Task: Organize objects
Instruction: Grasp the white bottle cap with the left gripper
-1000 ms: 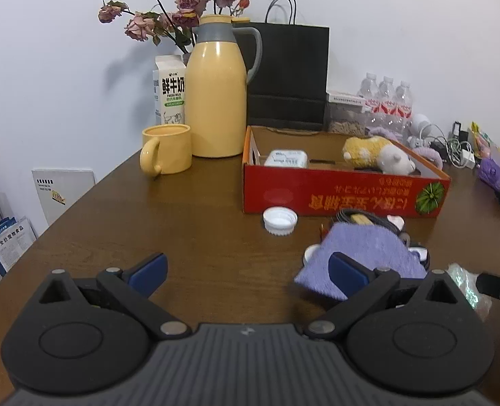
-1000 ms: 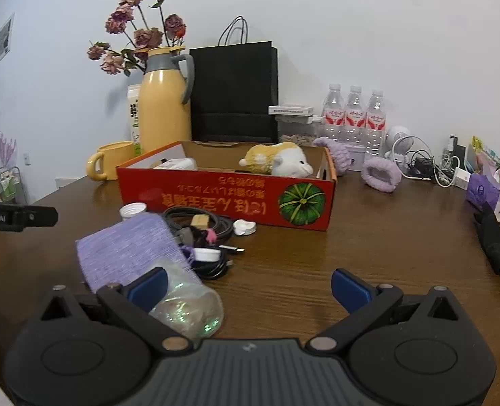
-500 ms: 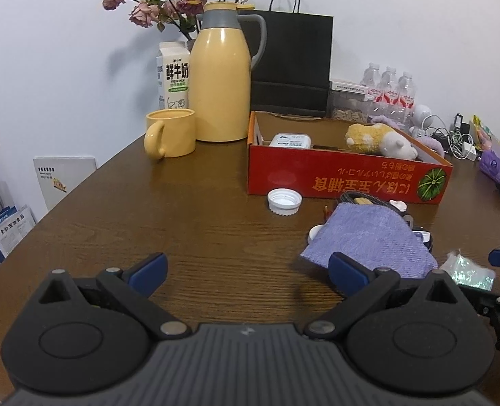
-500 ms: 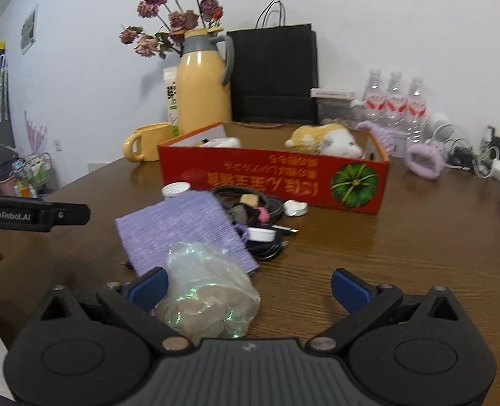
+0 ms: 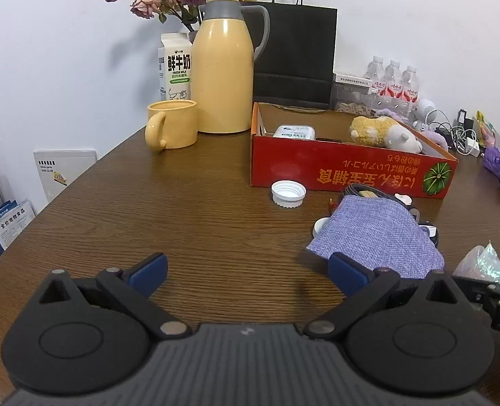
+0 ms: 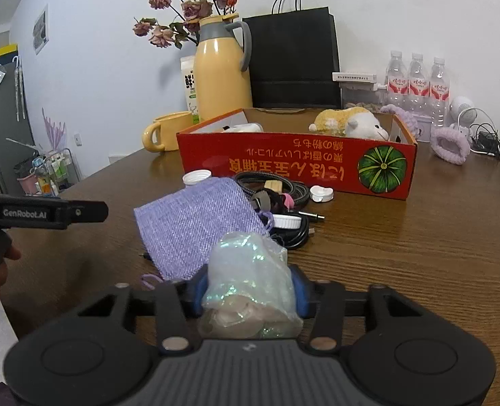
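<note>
My right gripper (image 6: 248,292) is shut on a clear iridescent plastic bag (image 6: 250,277) near the table's front edge; the bag also shows in the left wrist view (image 5: 486,265). A purple woven pouch (image 6: 196,223) lies just ahead, over a pile of black cables (image 6: 277,186) and small white caps. A red cardboard box (image 6: 297,165) behind them holds a plush toy (image 6: 348,123) and a white case (image 5: 294,132). My left gripper (image 5: 248,270) is open and empty, low over the table, left of the pouch (image 5: 375,233).
A white bottle cap (image 5: 288,193) lies before the box. A yellow mug (image 5: 172,124), yellow thermos (image 5: 224,67), milk carton (image 5: 175,66) and black paper bag (image 5: 295,57) stand at the back. Water bottles (image 6: 417,83), a purple scrunchie (image 6: 449,143) and cables sit back right.
My right gripper has moved left around the plastic bag and closed on it. The left gripper has stayed open and drawn back a little.
</note>
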### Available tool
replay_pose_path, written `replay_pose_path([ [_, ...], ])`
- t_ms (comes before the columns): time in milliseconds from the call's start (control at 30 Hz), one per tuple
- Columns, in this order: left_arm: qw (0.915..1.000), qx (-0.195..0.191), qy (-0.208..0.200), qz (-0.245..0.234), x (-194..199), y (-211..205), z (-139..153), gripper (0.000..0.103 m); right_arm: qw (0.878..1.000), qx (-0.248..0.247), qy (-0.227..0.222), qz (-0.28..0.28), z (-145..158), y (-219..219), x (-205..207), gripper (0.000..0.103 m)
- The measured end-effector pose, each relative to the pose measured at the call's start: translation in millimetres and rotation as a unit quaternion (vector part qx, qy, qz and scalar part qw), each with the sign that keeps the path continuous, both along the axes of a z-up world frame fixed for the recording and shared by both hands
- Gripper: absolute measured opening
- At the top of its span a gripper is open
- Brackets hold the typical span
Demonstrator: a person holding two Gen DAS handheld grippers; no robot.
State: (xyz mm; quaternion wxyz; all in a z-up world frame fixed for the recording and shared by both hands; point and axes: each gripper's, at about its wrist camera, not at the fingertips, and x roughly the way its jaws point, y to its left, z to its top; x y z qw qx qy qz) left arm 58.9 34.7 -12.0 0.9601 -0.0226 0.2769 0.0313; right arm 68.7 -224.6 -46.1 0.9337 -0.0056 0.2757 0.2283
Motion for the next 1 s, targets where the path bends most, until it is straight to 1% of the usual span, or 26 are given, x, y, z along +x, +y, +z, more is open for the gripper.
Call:
replay_pose_path([
  [100,1.0000,0.000,0.000,0.000,0.7,-0.2,-0.1,0.103,1.000,0.001,-0.006,-0.003,2.1,-2.2,0.2,0.040],
  [267,1.0000,-0.003,0.003,-0.002,4.6,-1.0,-0.7,0.103,1.000,-0.003,-0.021,-0.013,8.7,-5.5,0.6,0.039],
  [500,1.0000,-0.003,0.001,-0.007,24.5,-4.4,5.4,0.103,0.998,-0.015,-0.047,-0.030,18.9,-10.6,15.1,0.039],
  [800,0.9999,0.004,0.012,0.000,81.1,-9.3,15.3,0.103,0.996,-0.023,-0.071,-0.053,30.4,-12.7,42.8,0.039],
  [933,0.9989,0.030,0.036,0.003,112.4,-18.5,9.7,0.103,0.995,-0.028,-0.079,-0.061,34.0,-12.1,55.1,0.039],
  [1000,0.9979,0.037,0.052,0.006,126.8,-21.6,4.2,0.103,0.994,-0.032,-0.084,-0.066,35.8,-11.0,61.9,0.039],
])
